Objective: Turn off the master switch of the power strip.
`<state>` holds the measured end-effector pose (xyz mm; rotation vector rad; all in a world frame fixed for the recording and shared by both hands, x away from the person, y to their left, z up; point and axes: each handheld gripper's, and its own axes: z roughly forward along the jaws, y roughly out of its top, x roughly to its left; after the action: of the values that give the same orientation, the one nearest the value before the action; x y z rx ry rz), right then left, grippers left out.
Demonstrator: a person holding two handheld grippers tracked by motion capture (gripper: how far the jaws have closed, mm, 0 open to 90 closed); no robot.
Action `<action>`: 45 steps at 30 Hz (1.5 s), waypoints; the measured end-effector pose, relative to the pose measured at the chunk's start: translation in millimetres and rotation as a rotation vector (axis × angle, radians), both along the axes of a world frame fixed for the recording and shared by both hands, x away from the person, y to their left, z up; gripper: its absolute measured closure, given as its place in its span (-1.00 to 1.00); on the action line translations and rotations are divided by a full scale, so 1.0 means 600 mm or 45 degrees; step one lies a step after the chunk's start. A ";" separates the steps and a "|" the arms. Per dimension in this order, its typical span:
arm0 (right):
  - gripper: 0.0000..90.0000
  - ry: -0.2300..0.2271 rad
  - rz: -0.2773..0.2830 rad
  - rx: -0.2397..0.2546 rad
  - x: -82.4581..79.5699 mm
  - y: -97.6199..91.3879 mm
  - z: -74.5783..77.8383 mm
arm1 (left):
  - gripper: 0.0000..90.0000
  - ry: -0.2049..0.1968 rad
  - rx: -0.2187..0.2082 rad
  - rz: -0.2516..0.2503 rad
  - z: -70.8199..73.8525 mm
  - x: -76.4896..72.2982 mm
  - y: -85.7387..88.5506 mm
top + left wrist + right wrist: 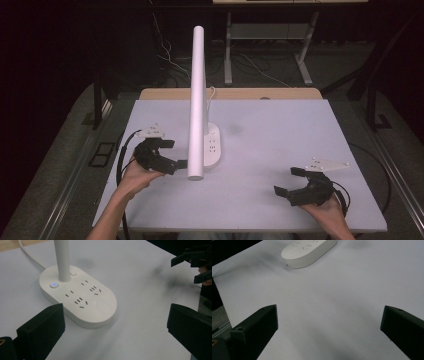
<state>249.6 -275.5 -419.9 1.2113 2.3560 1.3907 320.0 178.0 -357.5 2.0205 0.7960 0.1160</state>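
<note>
- So the thing being worked on looks like the desk lamp (198, 100) — white oval base with sockets built in, sitting left of the middle of the worktop (280, 130), cord running off toward the far edge.
- Left gripper (167, 154) is right beside the base on its left, jaws spread apart, nothing between them. From the high view one jaw tip looks close to the lamp's tube, but I can't tell if it's touching.
- In the left gripper view the base (78, 296) is just ahead of the jaws, and a little round button (54, 285) by the stem glows blue — my guess is that's the target.
- Right gripper (295, 182) is well apart, near the front right corner, jaws wide and empty.
- Progress-wise: approach is pretty much done, but nothing's gripped or pressed yet, so the actual lamp handling is all still left.
</note>
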 end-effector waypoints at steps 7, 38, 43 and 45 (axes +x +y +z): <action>-0.99 0.002 -0.008 -0.001 0.000 0.000 0.000 | -0.98 0.012 0.025 0.013 -0.001 0.017 -0.002; -0.99 0.005 -0.002 -0.008 0.001 -0.003 -0.002 | -0.95 0.061 0.127 0.060 -0.003 0.104 -0.015; -0.99 0.008 -0.008 -0.007 0.001 -0.003 -0.002 | -0.93 0.078 0.119 0.086 -0.007 0.118 -0.013; -0.99 0.007 -0.009 -0.008 0.001 -0.004 -0.002 | -0.92 0.080 0.123 0.092 -0.008 0.126 -0.011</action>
<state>250.1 -277.6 -421.1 1.2225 2.3555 1.3789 395.4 171.4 -362.5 2.0948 0.9192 0.1350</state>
